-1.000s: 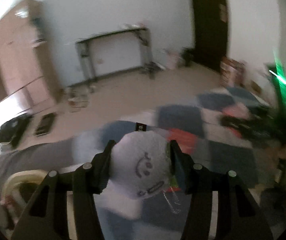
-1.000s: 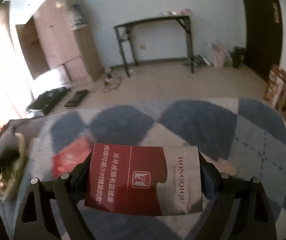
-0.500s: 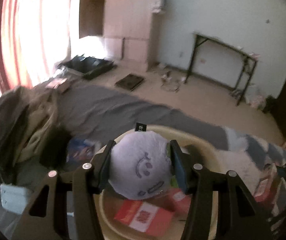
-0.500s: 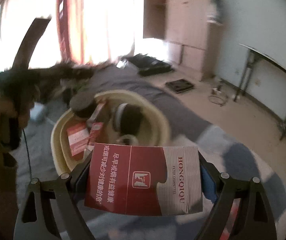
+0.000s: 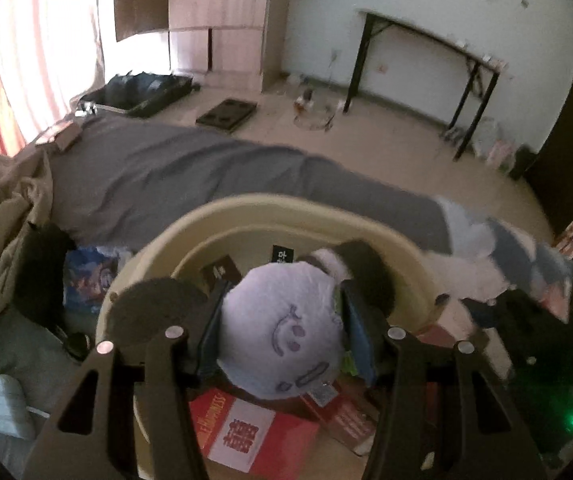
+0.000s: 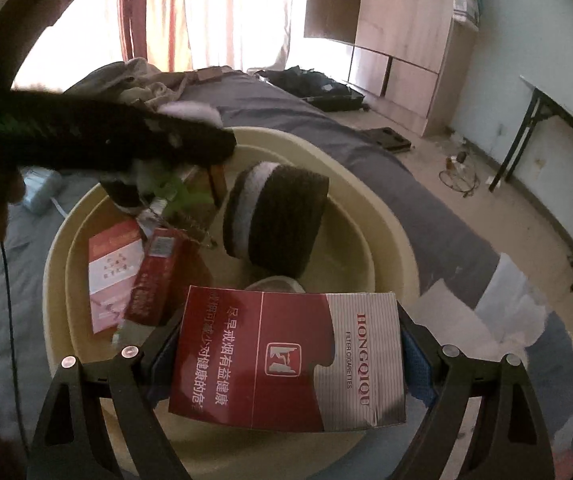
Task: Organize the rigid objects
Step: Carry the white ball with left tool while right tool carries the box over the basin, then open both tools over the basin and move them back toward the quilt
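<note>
The left gripper [image 5: 280,334] clamps a pale lilac smiley-faced toy [image 5: 282,328]; the right gripper [image 6: 286,356] clamps a red-and-white cigarette carton [image 6: 286,360], a cream round plastic basin [image 6: 350,200] beneath both.

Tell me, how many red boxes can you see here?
3. One cigarette carton is gripped in the right gripper's jaws above the basin; two lie inside it: a red-and-white box and a dark red box beside it. More may be hidden.
</note>
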